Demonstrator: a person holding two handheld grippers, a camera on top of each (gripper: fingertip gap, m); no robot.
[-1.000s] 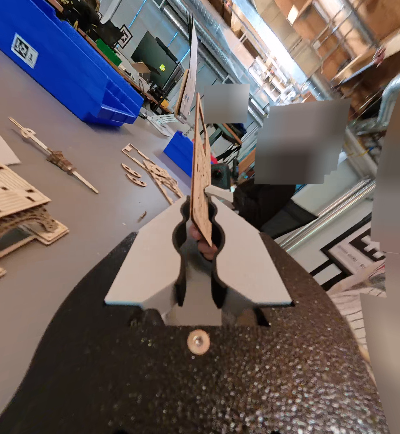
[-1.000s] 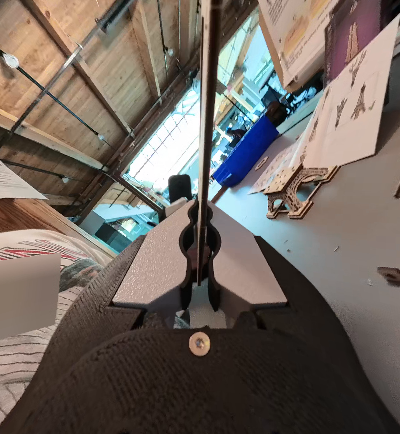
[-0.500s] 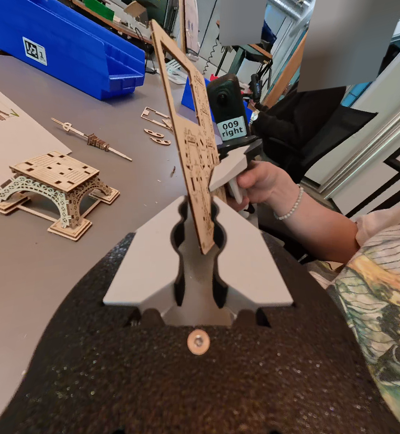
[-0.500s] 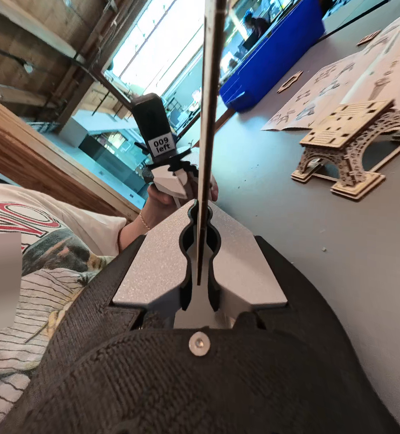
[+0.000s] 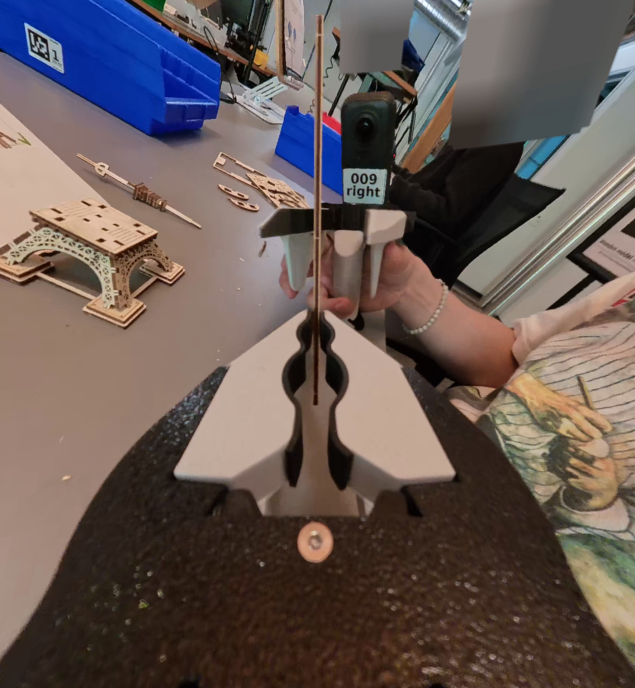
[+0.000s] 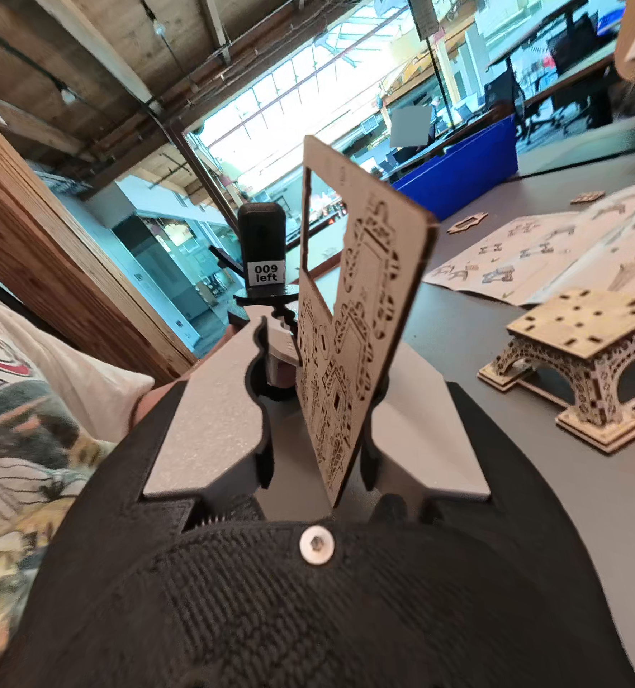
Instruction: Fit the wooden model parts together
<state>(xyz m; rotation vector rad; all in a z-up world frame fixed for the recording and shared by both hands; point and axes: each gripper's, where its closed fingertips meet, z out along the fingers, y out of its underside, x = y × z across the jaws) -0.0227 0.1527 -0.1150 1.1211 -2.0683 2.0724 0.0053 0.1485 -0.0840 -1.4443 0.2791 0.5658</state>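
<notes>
Wooden sheet [image 5: 318,156] edge-on, pinched in left tool [image 5: 316,327], right tool [image 6: 321,359] spread wide around it

Grey tabletop [image 5: 66,372], model parts and bins lying on it.

Landmark: the wooden tower base [image 5: 96,253], standing on four arched legs. Paper instruction sheet [image 5: 14,175] just beside it, on the far side. Spire piece [image 5: 140,191] lies flat beyond the base; loose cut-out parts [image 5: 260,186] further along from that. Big blue bin [image 5: 114,63] well behind the base, small blue bin [image 5: 304,152] past the loose parts. Wood crumbs scattered near it.
</notes>
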